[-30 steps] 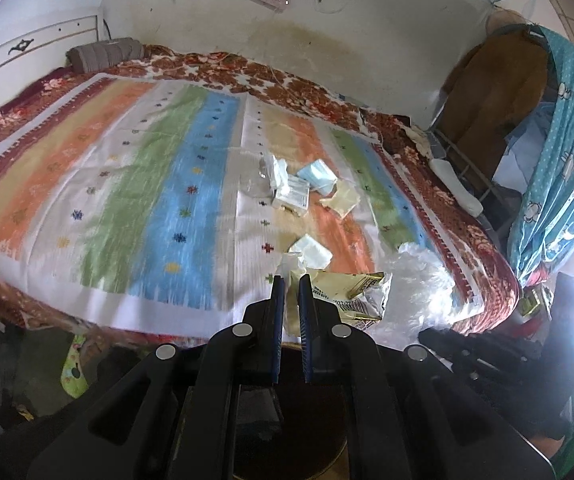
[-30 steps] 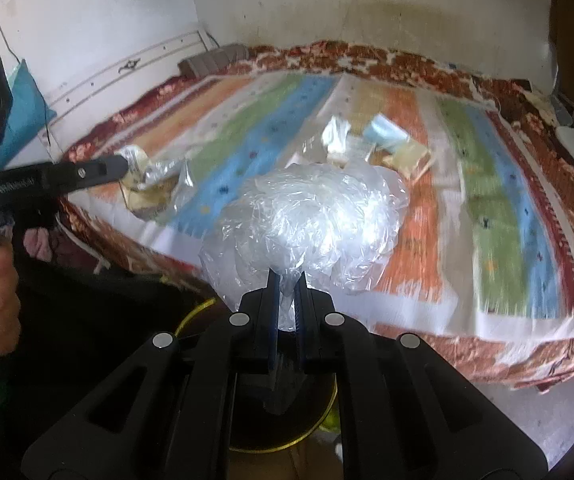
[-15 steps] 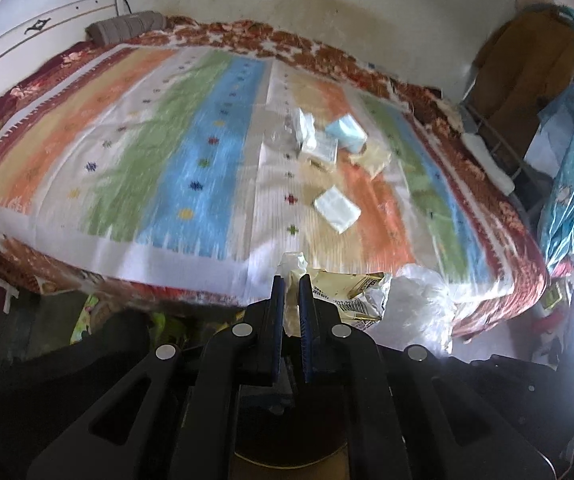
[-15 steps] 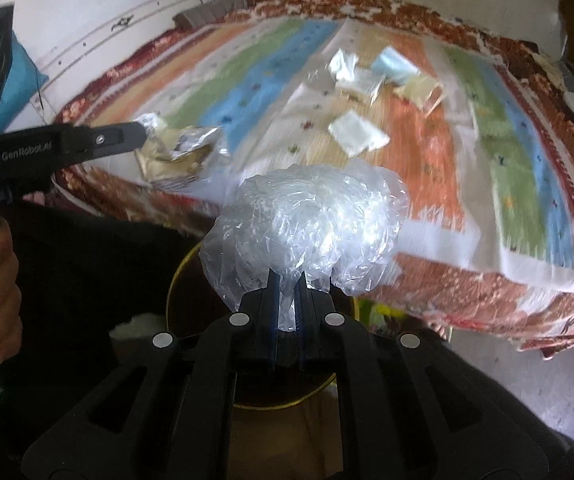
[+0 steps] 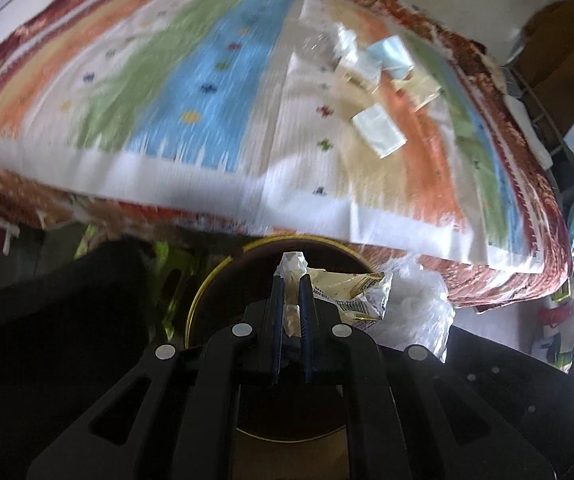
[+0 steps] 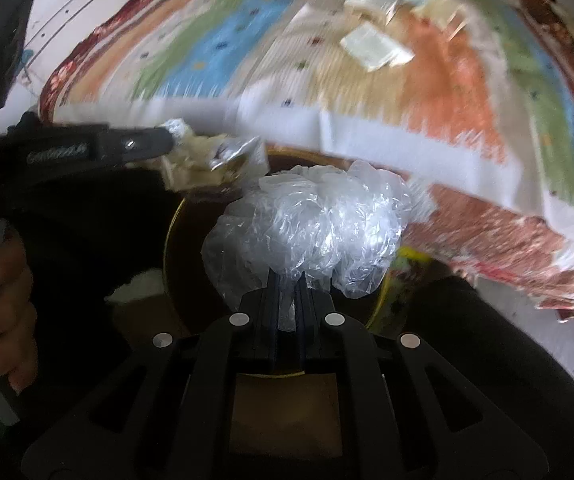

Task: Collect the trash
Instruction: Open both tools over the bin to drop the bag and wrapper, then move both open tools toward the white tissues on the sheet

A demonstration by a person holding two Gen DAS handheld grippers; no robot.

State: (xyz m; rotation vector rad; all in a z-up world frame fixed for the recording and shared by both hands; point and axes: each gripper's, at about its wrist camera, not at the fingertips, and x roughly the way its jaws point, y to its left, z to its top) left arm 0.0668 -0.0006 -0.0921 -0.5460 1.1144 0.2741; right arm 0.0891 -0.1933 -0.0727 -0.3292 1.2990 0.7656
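Pinching a foil wrapper (image 5: pixel 351 292), the left tool (image 5: pixel 291 276) hangs over the bin (image 5: pixel 207 292) beside the right tool (image 6: pixel 287 280), clamped on crumpled plastic (image 6: pixel 315 224).

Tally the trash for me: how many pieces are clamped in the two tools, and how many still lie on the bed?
Clamped in the tools: 2, a foil wrapper and a clear plastic bag.
Lying on the striped blanket: about 5 blurred wrappers and packets.
Total: about 7.

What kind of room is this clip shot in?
Most likely a lived-in bedroom: a bed under a striped bedspread with scattered wrappers, clothes piled beside it, and a round bin on the floor.
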